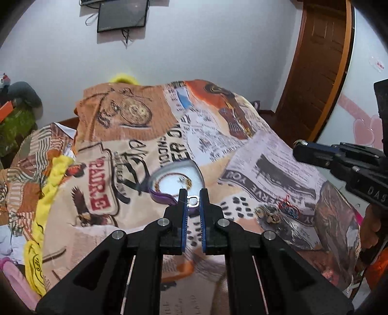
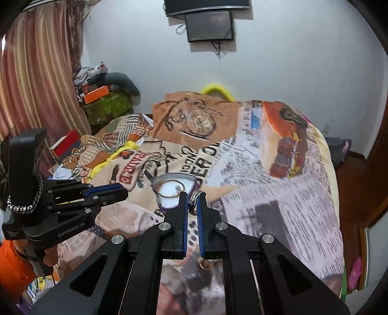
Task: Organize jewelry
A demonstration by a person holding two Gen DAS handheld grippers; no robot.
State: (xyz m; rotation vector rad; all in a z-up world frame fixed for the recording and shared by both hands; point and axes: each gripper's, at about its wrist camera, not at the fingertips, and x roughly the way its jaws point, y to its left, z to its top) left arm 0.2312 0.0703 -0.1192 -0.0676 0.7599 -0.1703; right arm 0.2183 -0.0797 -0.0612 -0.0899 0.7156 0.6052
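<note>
Pinching a small silver square-faced ring (image 1: 193, 201), the left claw (image 1: 193, 202) is hovering just short of the heart-shaped white-lined jewelry box (image 1: 191, 169) lying straight ahead. The right claw (image 2: 193, 202) is gripping a dark patterned band ring (image 2: 194, 201), the box (image 2: 191, 180) sitting ahead, slightly left.

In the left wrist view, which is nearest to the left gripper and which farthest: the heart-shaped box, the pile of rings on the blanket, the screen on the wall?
1. heart-shaped box, just ahead of the left gripper.
2. pile of rings, on the blanket to the right.
3. screen, high on the far wall.
</note>
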